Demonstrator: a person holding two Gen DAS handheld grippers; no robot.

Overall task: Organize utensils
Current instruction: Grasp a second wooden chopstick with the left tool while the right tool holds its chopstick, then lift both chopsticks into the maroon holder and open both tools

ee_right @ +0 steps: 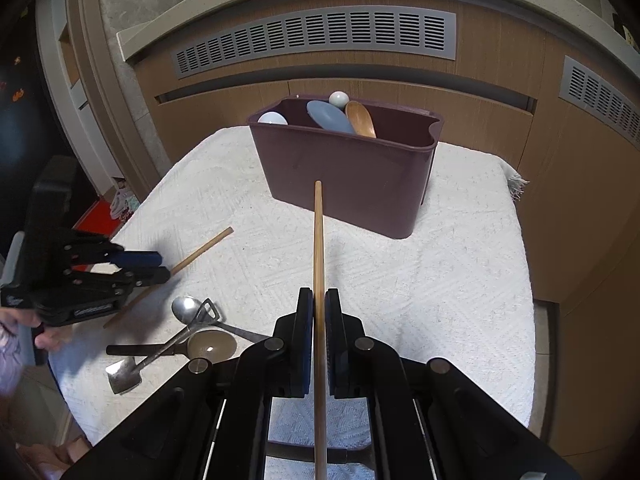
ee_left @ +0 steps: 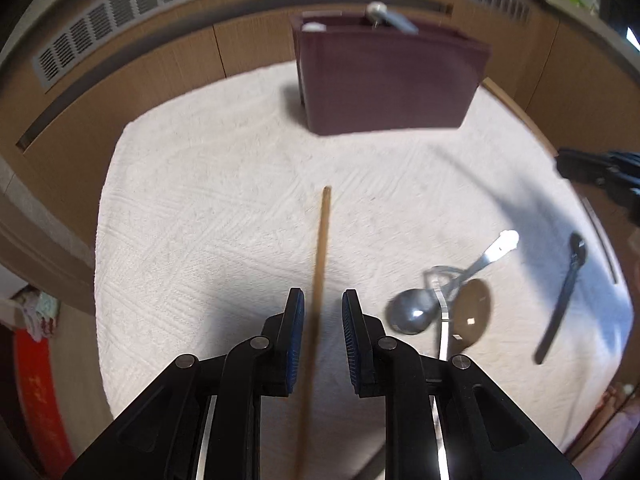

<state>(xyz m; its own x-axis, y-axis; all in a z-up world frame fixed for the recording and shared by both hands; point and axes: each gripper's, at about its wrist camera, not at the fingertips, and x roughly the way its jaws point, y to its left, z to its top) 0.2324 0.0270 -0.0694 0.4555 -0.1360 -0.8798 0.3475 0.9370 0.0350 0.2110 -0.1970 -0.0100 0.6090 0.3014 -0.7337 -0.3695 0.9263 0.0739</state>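
Between the blue pads of the left gripper (ee_left: 323, 312), one wooden chopstick (ee_left: 318, 292), running lengthwise away from the camera toward the maroon utensil bin (ee_left: 388, 80). Visible gap on the right of the stick; left pad (ee_left: 296, 320) close beside it, contact not certain through the blur. Jaws partly parted, not clamped. Chopstick flat on the white textured cloth (ee_left: 208, 208), far tip well short of the bin.

Seen from the right wrist, same gripper low over that stick, at the left edge, a hand (ee_right: 48, 336) wrapped round its grip.

Clamped tight in the right gripper (ee_right: 319, 312), a second chopstick (ee_right: 318, 248), pads pressed against both sides, tip aimed at the front wall of the bin and lifted off the cloth.

Inside the bin, toward its left and middle: a grey-blue spoon (ee_right: 328, 117), a wooden spoon (ee_right: 361, 119), two pale round ends.

Just right of the left gripper, a loose pile on the cloth: metal spoon (ee_left: 412, 314), brown spoon (ee_left: 472, 312), bottle opener (ee_left: 442, 280). Farther right, well apart, a dark-handled utensil (ee_left: 562, 300).
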